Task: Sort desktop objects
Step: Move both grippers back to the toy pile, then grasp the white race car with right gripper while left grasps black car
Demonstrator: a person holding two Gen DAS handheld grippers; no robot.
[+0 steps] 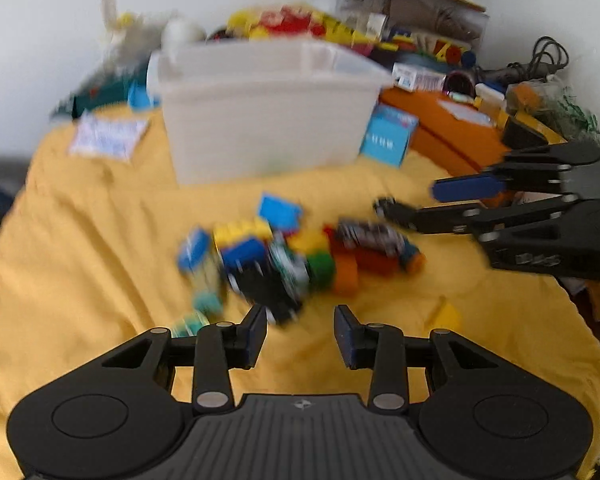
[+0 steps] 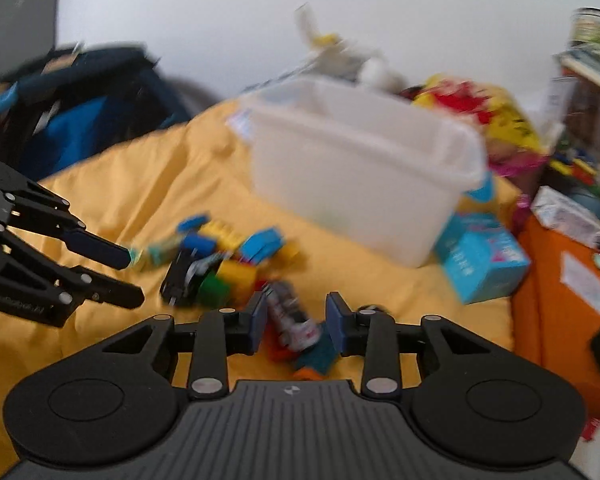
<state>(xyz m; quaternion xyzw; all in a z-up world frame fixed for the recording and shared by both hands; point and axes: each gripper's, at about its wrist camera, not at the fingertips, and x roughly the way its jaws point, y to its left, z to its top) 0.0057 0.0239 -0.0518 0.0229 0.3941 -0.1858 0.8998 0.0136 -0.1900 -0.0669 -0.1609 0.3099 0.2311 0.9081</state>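
Observation:
A pile of small toys, coloured blocks, a black toy car and an orange piece, lies on a yellow cloth; it also shows in the right wrist view. A translucent white bin stands behind it. My left gripper is open and empty, just short of the pile. My right gripper is open, its jaws on either side of a grey-and-white toy at the pile's right end, not closed on it. Both views are blurred.
A blue box leans beside the bin, with an orange box to its right. Books, cables and more toys crowd the back. A dark blue bag sits off the cloth's left edge. A paper card lies at the back left.

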